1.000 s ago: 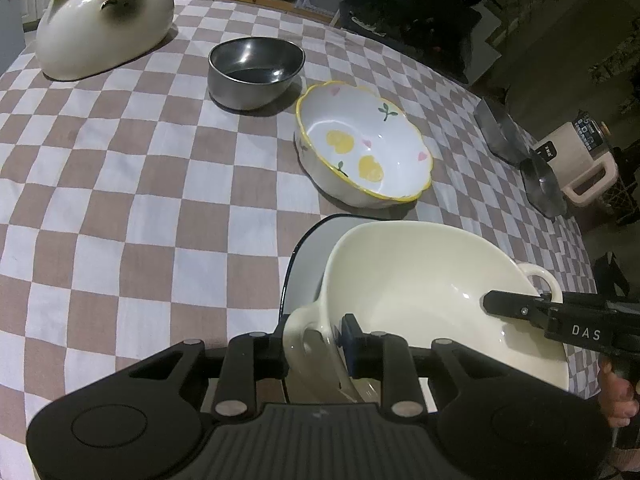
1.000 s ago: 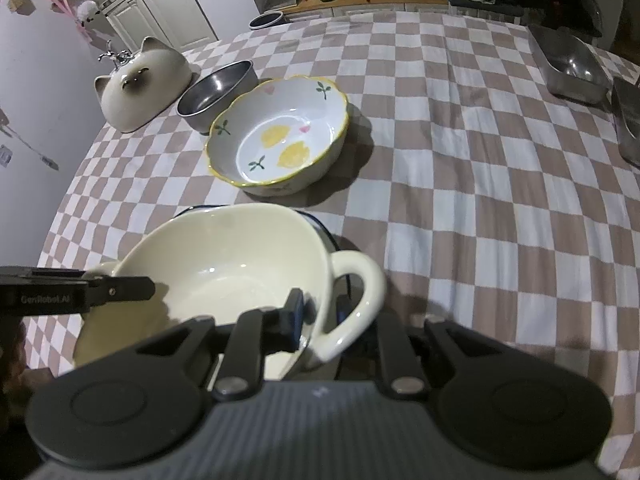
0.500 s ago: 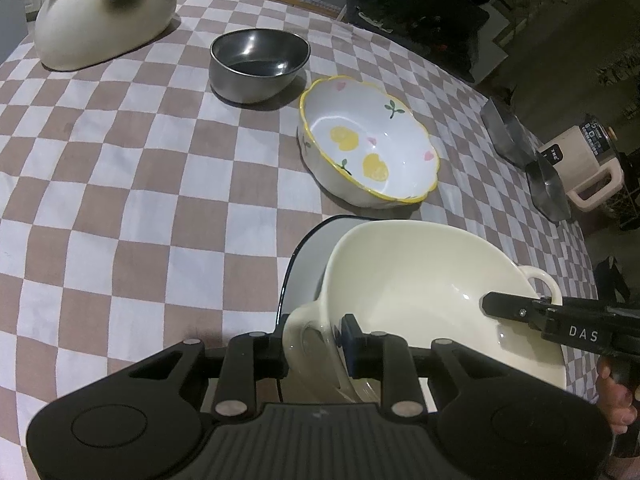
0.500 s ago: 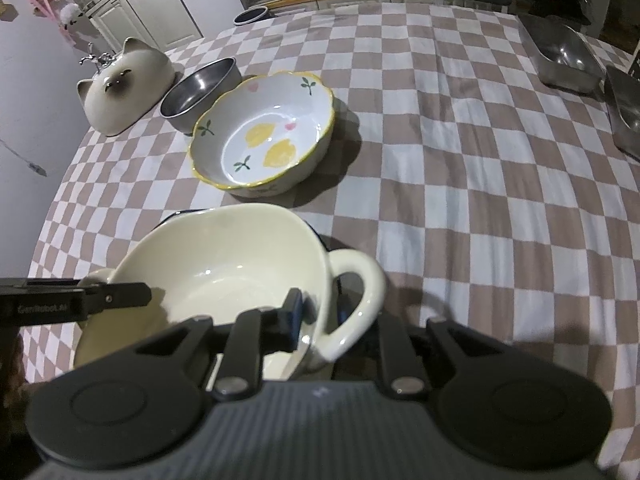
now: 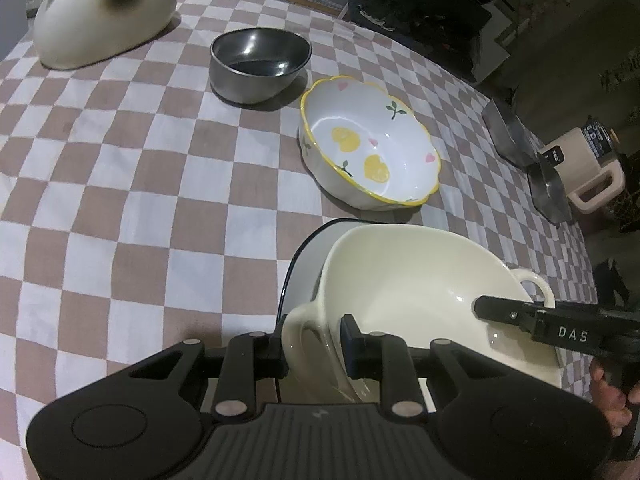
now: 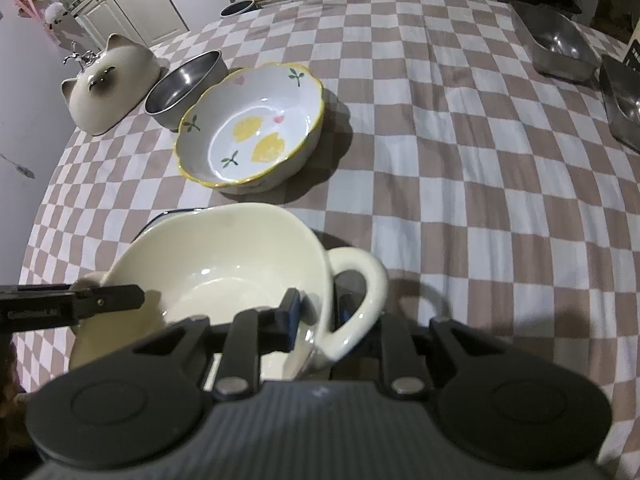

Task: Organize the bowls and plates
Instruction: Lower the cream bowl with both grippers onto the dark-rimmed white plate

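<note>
Cream bowl [image 5: 420,292] carried two-handed, one gripper at each loop handle — probably because so wide and heavy a dish would tip from a single pinch. Left gripper [image 5: 312,344] pinching the bowl wall at the near-left handle [image 5: 298,330], one finger outside by the loop, the other inside the rim. Right gripper [image 6: 318,312] set the same way at the opposite handle [image 6: 360,296], a finger inside the rim and a finger through the loop, but with jaws opening, the wall still between them and a slight gap showing at the pads. Bowl thus directly under and between both tools, at the near edge of the checked table [image 5: 140,184], seated on or just over a dark-rimmed plate [image 5: 308,260] peeking out on its far-left side; contact with the plate not clear from either view. Judged as a stacking step near its end: bowl placed onto the plate, release beginning on the right. Lemon bowl [image 5: 368,148] just beyond, apart from the stack; steel bowl [image 5: 260,64] farther and to the left; cat-shaped dish [image 5: 104,12] at the far left — all likely awaiting sorting. Metal trays [image 6: 560,40] well apart at the far right. Risk: a lopsided release sliding the bowl off the plate.
</note>
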Demonstrator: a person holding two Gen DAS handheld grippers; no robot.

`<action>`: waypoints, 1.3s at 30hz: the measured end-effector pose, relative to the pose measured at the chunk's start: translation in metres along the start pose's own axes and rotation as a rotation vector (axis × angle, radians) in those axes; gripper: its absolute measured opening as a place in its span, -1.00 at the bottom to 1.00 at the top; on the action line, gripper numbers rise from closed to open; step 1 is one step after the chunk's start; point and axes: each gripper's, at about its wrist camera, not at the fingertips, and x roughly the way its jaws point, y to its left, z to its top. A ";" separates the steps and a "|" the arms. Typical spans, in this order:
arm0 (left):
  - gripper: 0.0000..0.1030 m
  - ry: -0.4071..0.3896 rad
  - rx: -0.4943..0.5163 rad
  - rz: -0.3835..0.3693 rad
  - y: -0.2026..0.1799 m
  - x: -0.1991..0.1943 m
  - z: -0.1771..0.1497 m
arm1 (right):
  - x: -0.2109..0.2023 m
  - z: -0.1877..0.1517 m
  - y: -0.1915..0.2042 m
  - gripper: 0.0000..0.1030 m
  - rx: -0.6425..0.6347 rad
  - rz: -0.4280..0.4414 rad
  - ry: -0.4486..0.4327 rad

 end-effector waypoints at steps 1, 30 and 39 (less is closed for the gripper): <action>-0.51 -0.001 0.006 0.003 -0.001 0.000 0.000 | 0.000 0.000 0.000 -0.49 0.001 0.002 -0.001; -0.46 0.038 0.074 0.074 -0.001 0.001 -0.006 | 0.005 -0.009 0.006 -0.53 -0.041 0.047 0.048; -0.45 0.040 0.081 0.078 -0.001 0.004 -0.005 | 0.006 -0.009 0.005 -0.47 -0.019 0.053 0.074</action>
